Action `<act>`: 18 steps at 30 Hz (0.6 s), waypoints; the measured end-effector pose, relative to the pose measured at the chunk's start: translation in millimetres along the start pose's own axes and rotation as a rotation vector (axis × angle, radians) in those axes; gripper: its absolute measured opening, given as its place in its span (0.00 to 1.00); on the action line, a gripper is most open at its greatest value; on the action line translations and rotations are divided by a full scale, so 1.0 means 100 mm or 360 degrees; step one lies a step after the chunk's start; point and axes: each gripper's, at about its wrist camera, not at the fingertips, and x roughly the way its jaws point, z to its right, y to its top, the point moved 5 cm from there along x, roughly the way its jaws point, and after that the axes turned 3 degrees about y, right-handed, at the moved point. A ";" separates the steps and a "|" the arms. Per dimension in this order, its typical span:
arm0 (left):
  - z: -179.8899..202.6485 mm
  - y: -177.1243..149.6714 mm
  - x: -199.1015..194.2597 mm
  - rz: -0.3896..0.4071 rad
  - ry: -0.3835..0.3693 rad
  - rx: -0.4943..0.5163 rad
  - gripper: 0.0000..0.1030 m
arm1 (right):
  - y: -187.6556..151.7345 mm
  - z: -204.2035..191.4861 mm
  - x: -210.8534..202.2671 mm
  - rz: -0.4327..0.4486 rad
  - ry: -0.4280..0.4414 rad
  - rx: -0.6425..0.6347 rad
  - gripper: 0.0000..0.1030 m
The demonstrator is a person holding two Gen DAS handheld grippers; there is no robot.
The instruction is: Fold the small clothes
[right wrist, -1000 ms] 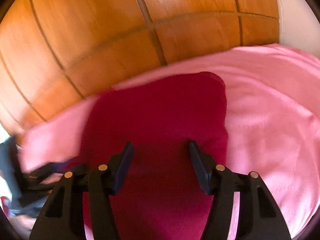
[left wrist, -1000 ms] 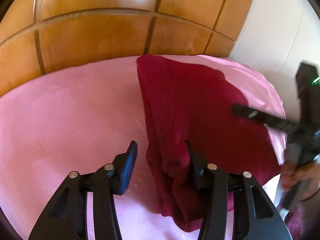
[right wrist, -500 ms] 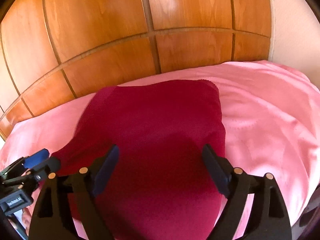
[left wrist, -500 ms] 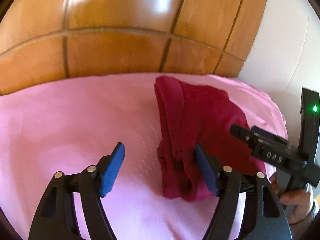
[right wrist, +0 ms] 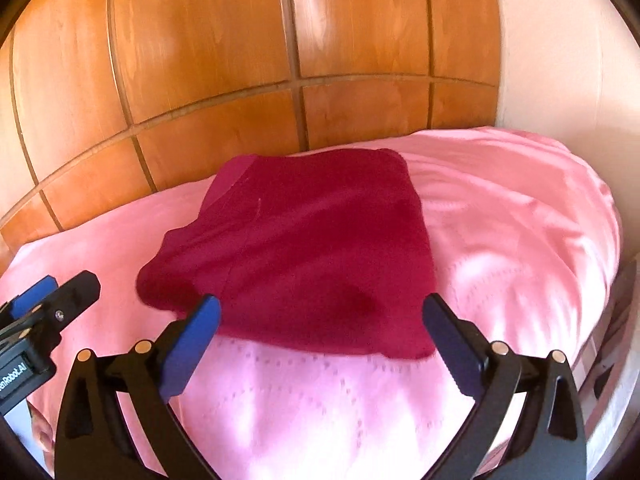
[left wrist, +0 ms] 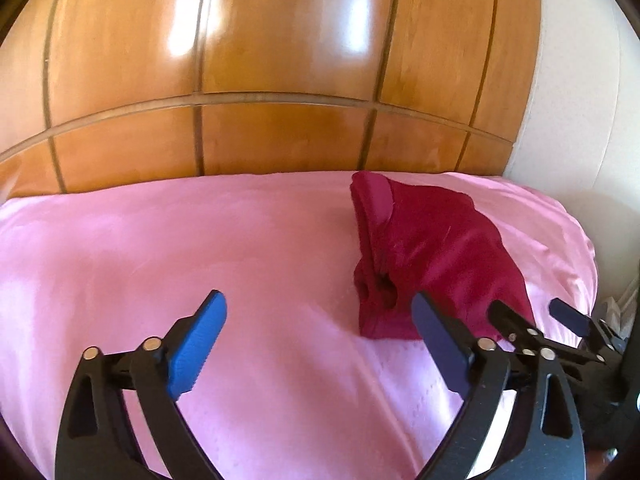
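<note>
A wood-panelled headboard [left wrist: 280,80] rises behind a pink sheet [left wrist: 200,248] that covers the bed. On the sheet lies the folded dark red garment [right wrist: 304,256], near the headboard and toward the bed's right side in the left wrist view; its bunched edge faces the left gripper.

The left gripper [left wrist: 320,340] hovers over bare sheet with jaws spread wide, nothing between them. The right gripper [right wrist: 320,344] is likewise spread wide, its blue pads at the garment's near edge, not pressing it.

On the left gripper's body, seen at the right wrist view's left edge, a label reads "...nRobot.AI", cut off.

A second ago both grippers sat close over the garment with jaws half closed; both jaws have just been opening, and the grippers now sit farther back, with the garment left on the sheet.
</note>
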 end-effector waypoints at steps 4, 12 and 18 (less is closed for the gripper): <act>-0.06 -0.09 -0.10 0.0012 0.0036 -0.0031 0.96 | -0.05 -0.02 -0.14 0.0068 -0.0041 -0.0006 0.98; -0.13 -0.22 -0.20 -0.0003 0.0077 -0.0049 0.96 | -0.12 -0.01 -0.26 0.0110 -0.0074 0.0029 0.98; -0.13 -0.25 -0.22 -0.0006 0.0081 -0.0045 0.96 | -0.18 -0.01 -0.26 0.0077 -0.0066 0.0030 0.98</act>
